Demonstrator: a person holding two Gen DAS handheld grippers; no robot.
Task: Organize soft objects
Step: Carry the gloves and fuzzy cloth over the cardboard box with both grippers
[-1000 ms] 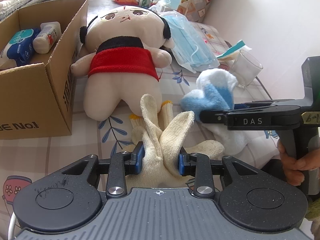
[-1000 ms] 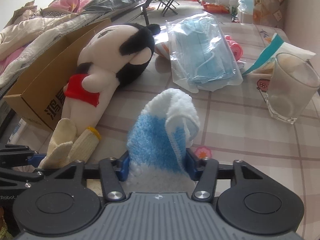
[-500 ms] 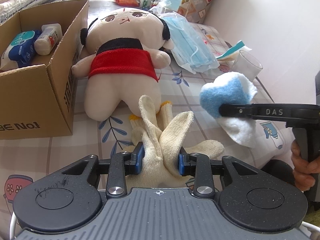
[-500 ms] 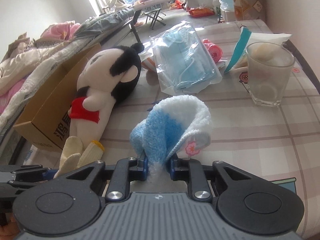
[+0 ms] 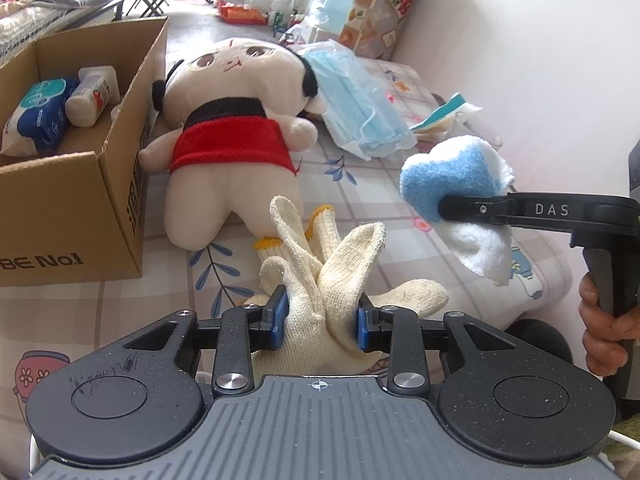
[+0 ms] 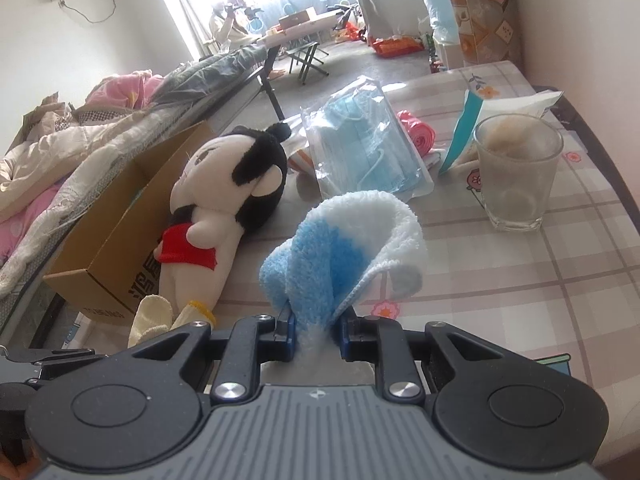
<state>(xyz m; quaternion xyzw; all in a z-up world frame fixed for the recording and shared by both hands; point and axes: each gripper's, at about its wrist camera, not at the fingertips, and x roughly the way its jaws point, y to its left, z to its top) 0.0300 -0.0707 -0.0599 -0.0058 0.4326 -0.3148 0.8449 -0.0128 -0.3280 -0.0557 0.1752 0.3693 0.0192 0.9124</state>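
The left gripper [image 5: 320, 316] has its jaws partly apart and clamped on a bunched pair of cream knit gloves [image 5: 332, 264], whose fingers splay upward and whose yellow-edged cuffs lie on the counter [image 5: 120, 320] just in front of the plush doll [image 5: 236, 136]. The right gripper [image 6: 316, 330] has its jaws drawn close together, pinching the blue and white fluffy cloth [image 6: 340, 252]; from the left wrist view that cloth [image 5: 456, 188] hangs clear of the counter, its white end drooping below the black finger, with a hand [image 5: 604, 340] wrapped round the handle. The doll lies on its back beside the open cardboard box [image 5: 80, 200], one arm touching the box wall. Inside the box sit a blue tissue pack [image 5: 36, 116] and a small white bottle [image 5: 92, 96]. Past the doll's head is a clear bag of blue face masks [image 6: 364, 148], and near the wall stands a cloudy glass [image 6: 516, 176]
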